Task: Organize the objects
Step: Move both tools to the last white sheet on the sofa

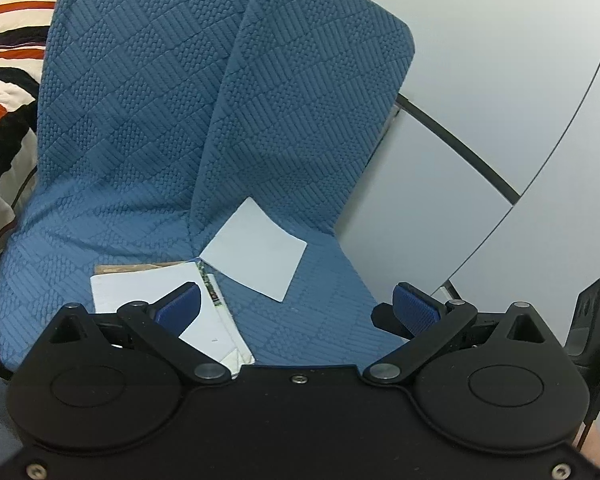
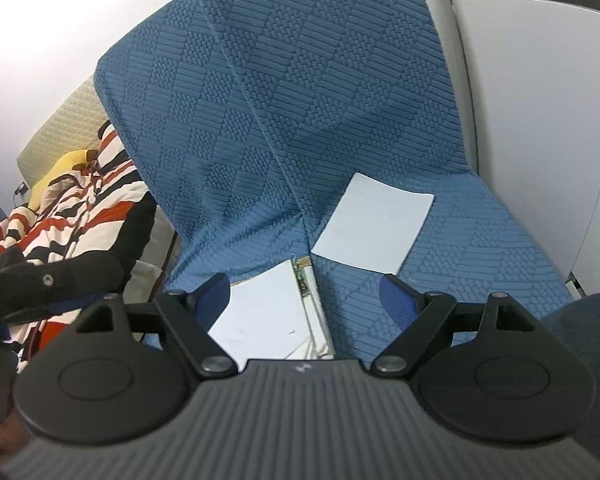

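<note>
A single pale blue sheet (image 1: 256, 250) lies on the right blue seat cushion (image 1: 324, 312), against the backrest; it also shows in the right wrist view (image 2: 374, 226). A stack of white books or papers (image 1: 204, 312) lies on the left cushion by the gap between seats, also in the right wrist view (image 2: 268, 316). My left gripper (image 1: 298, 306) is open and empty, hovering over the seats with its left finger above the stack. My right gripper (image 2: 306, 294) is open and empty, above the stack and near the sheet.
Two blue quilted backrests (image 1: 148, 92) rise behind the cushions. A striped red, black and white blanket (image 2: 72, 216) lies to the left. Pale cabinet doors (image 1: 500, 100) stand to the right. A black device (image 1: 592, 320) sits at the right edge.
</note>
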### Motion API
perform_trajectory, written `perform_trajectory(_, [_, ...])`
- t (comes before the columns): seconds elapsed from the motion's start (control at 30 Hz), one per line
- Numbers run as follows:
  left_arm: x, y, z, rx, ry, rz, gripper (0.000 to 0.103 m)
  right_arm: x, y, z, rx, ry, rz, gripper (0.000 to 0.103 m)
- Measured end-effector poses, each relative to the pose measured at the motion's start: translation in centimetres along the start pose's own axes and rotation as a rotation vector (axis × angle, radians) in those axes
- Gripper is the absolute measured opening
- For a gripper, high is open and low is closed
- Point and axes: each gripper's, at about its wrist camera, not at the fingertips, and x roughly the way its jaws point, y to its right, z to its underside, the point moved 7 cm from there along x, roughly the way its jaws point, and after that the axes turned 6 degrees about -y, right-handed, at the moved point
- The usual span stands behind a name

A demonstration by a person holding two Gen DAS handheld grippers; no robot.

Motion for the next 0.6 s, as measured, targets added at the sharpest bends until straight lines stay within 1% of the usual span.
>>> perform_trajectory(0.13, [0.6, 0.4, 0.0, 0.005, -0.001, 0.006, 0.102, -0.6, 1.1, 0.1, 0.014, 0.014, 0.01, 0.084])
perform_trajectory(0.23, [1.8, 0.3, 0.2, 0.006, -0.026, 0.011, 0.102, -0.4, 2.1, 0.4, 0.031, 0.016, 0.02, 0.084])
perform_trajectory(0.4, [4.9, -0.4, 0.5, 0.028, -0.068, -0.011, 0.102, 1.7, 3.7, 1.2, 0.041, -0.006, 0.05, 0.084])
perform_trajectory(0.47, [6.0, -0.6, 0.5, 0.042, -0.081, -0.033, 0.102, 2.2, 4.0, 1.3, 0.044, -0.011, 0.055, 0.084])
perform_trajectory(0.53, [6.9, -0.6, 0.6, 0.06, -0.084, -0.034, 0.102, 3.2, 4.5, 1.4, 0.046, -0.022, 0.064, 0.084])
perform_trajectory(0.6, [8.1, -1.0, 0.5, 0.051, -0.098, -0.022, 0.102, 4.8, 5.0, 1.3, 0.046, -0.023, 0.071, 0.084])
